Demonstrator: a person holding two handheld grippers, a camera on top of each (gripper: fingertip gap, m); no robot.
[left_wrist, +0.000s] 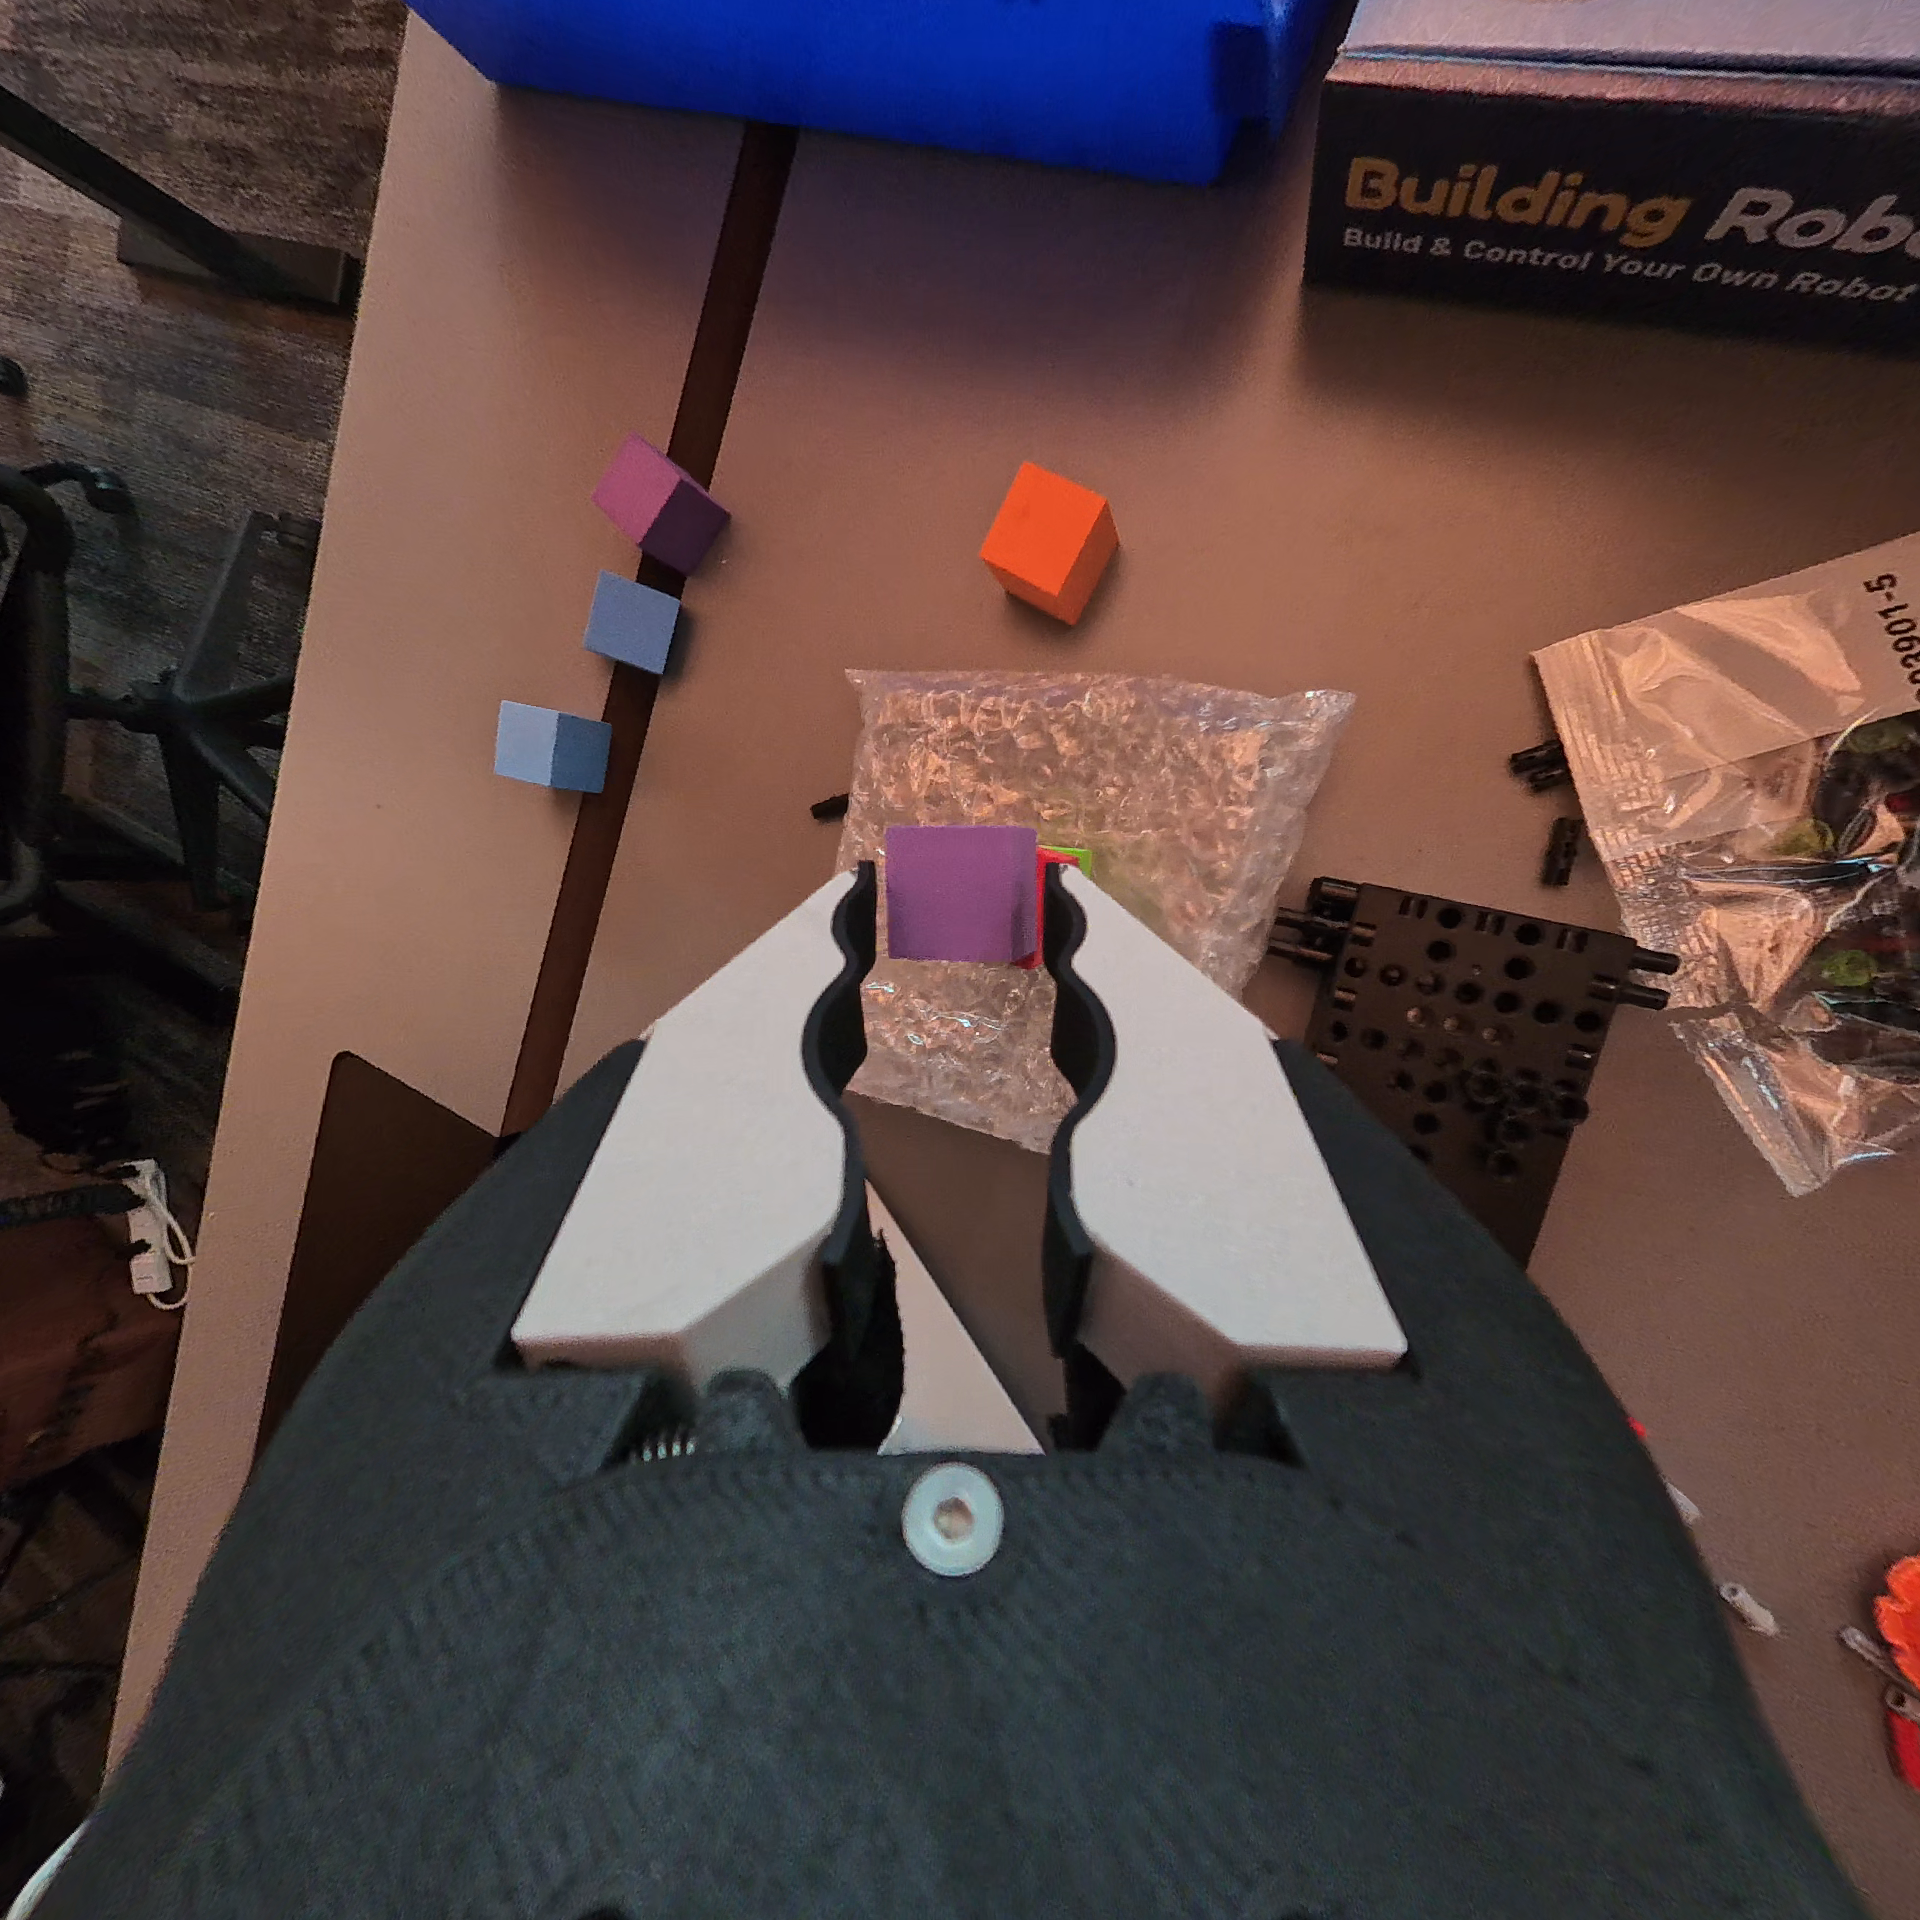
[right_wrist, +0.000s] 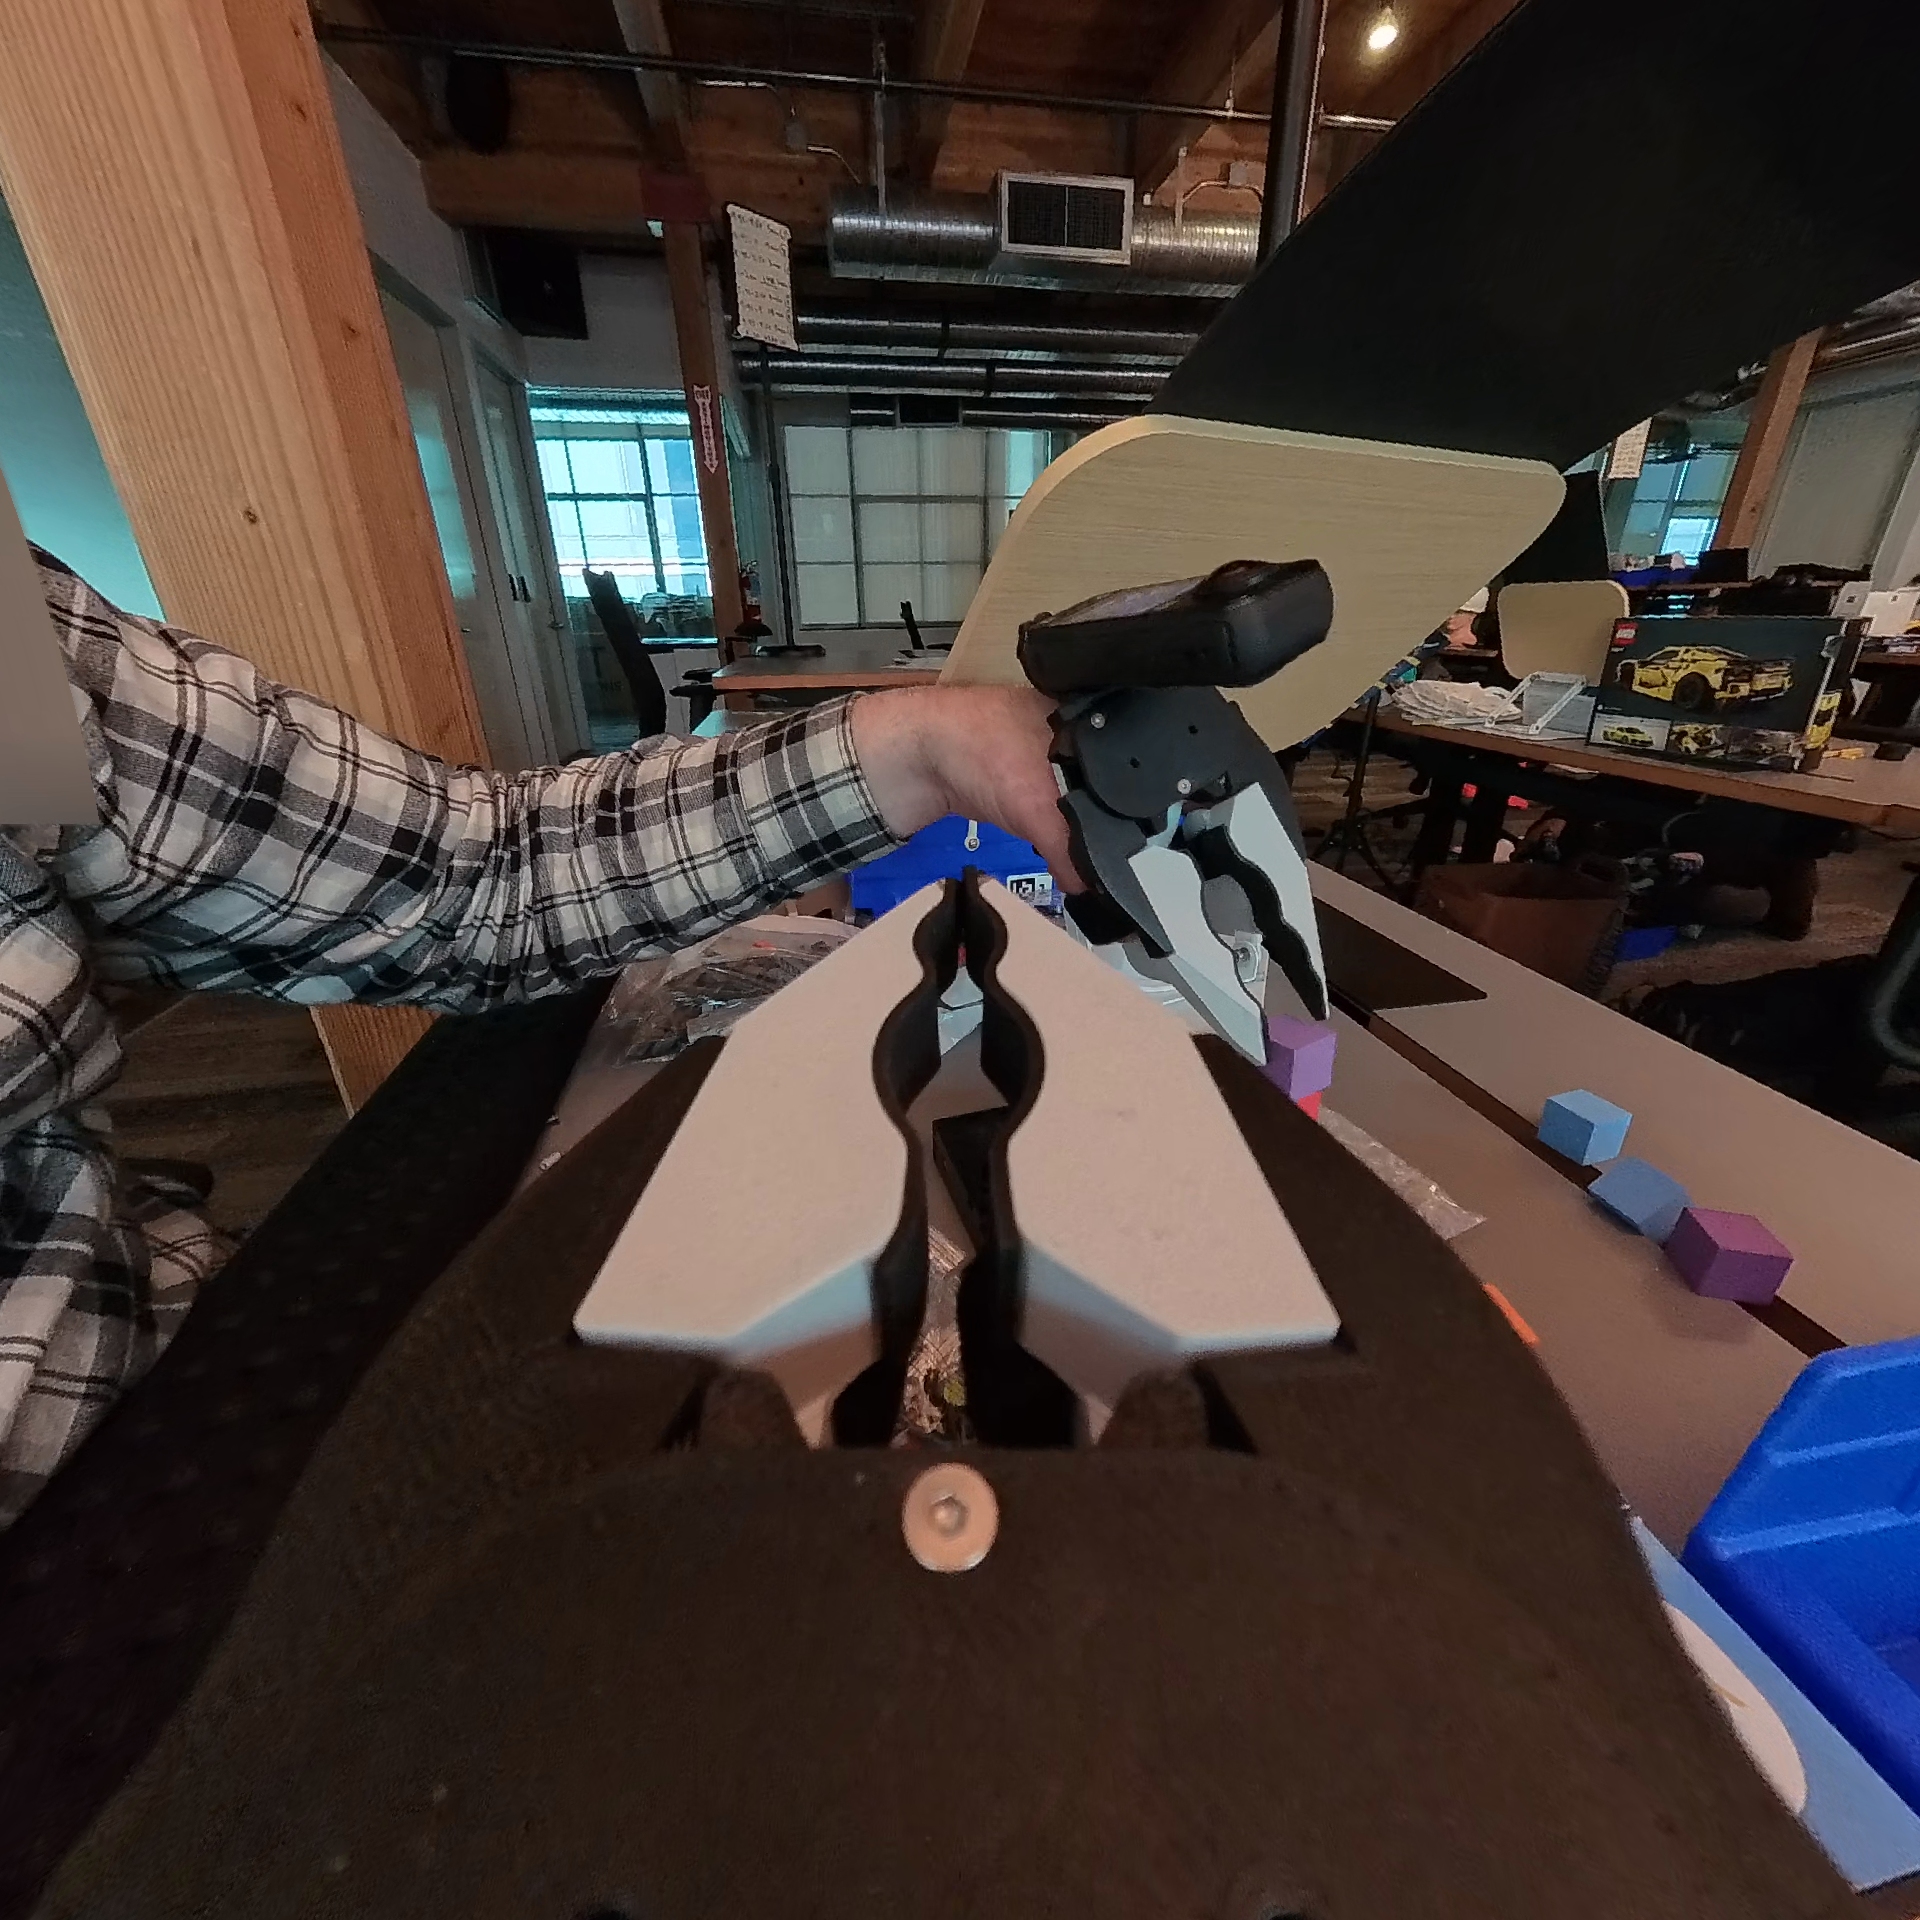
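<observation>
My left gripper (left_wrist: 961, 894) is open, with its jaws on either side of a purple cube (left_wrist: 956, 906) and a thin gap showing on each side. The cube sits on top of a red cube (left_wrist: 1042, 904), with a green piece (left_wrist: 1070, 862) below, over a bubble-wrap bag (left_wrist: 1091, 769). In the right wrist view the left gripper (right_wrist: 1288, 1023) is held by a hand (right_wrist: 956, 764), just above the purple cube (right_wrist: 1299, 1055). My right gripper (right_wrist: 966, 883) is shut and empty, raised above the table.
An orange cube (left_wrist: 1049, 542), a purple cube (left_wrist: 660, 504) and two bluish cubes (left_wrist: 632, 621) (left_wrist: 551, 746) lie on the table (left_wrist: 1247, 436). A blue bin (left_wrist: 883, 73), a dark box (left_wrist: 1610, 208), a black perforated plate (left_wrist: 1455, 1018) and a parts bag (left_wrist: 1766, 831) surround them. The left gripper's tips are roughly 25 cm from the right gripper's.
</observation>
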